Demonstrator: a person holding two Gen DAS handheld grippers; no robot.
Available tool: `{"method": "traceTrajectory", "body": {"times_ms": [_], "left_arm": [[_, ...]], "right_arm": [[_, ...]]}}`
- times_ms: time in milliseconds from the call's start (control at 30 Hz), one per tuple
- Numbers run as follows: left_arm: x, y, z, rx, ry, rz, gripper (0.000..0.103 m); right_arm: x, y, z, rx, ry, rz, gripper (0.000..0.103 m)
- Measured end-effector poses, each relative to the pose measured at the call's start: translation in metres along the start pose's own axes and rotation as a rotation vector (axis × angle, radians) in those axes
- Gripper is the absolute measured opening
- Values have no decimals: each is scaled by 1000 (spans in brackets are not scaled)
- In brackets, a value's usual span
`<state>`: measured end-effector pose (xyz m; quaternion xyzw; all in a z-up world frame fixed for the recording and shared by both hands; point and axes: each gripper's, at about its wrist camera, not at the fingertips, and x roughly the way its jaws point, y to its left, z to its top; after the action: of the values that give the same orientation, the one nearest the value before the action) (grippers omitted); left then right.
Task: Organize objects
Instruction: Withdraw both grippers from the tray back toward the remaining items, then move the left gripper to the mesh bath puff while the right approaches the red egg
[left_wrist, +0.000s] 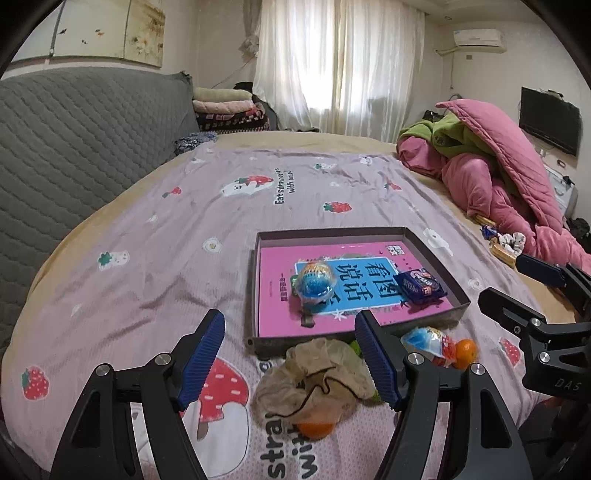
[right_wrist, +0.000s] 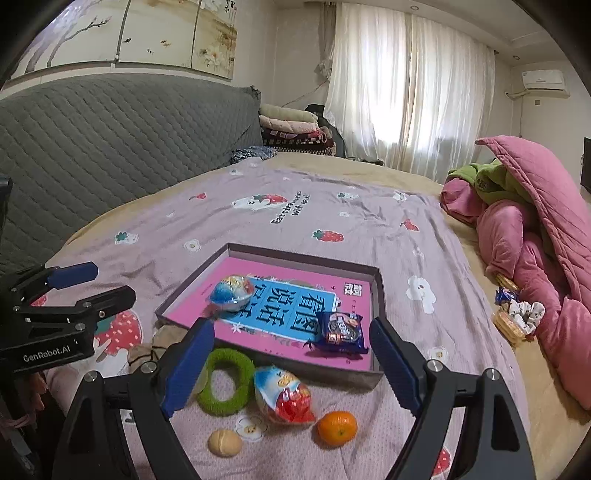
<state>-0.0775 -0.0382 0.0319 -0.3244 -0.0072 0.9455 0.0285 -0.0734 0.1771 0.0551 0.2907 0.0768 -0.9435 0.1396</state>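
A shallow dark box (left_wrist: 439, 258) (right_wrist: 380, 295) lies on the bed with a pink book (left_wrist: 280, 314) (right_wrist: 236, 273) inside. On the book rest a blue wrapped egg toy (left_wrist: 316, 282) (right_wrist: 232, 291) and a dark blue cookie pack (left_wrist: 419, 286) (right_wrist: 341, 328). In front of the box lie a beige drawstring pouch (left_wrist: 317, 373), an orange (left_wrist: 316, 430), a second wrapped egg toy (right_wrist: 284, 395), a green ring (right_wrist: 223, 380), another orange (right_wrist: 337, 428) and a small beige bun (right_wrist: 224, 443). My left gripper (left_wrist: 291, 358) is open above the pouch. My right gripper (right_wrist: 290, 365) is open above the toy and ring.
A pink and green quilt pile (left_wrist: 491, 166) (right_wrist: 524, 236) fills the right side. Snacks and a white scrunchie (right_wrist: 517, 314) lie beside it. A grey quilted headboard (left_wrist: 74, 147) stands at the left, folded blankets (right_wrist: 291, 129) behind. The strawberry-print sheet (left_wrist: 166, 229) spreads beyond the box.
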Motion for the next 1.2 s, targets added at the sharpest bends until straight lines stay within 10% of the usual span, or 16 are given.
{"method": "traceTrajectory", "body": {"times_ms": [1200], "left_arm": [[-10,-23,-67,73,135,6,74]], "right_arm": [[-2,10,-63,-48,130,1,86]]}}
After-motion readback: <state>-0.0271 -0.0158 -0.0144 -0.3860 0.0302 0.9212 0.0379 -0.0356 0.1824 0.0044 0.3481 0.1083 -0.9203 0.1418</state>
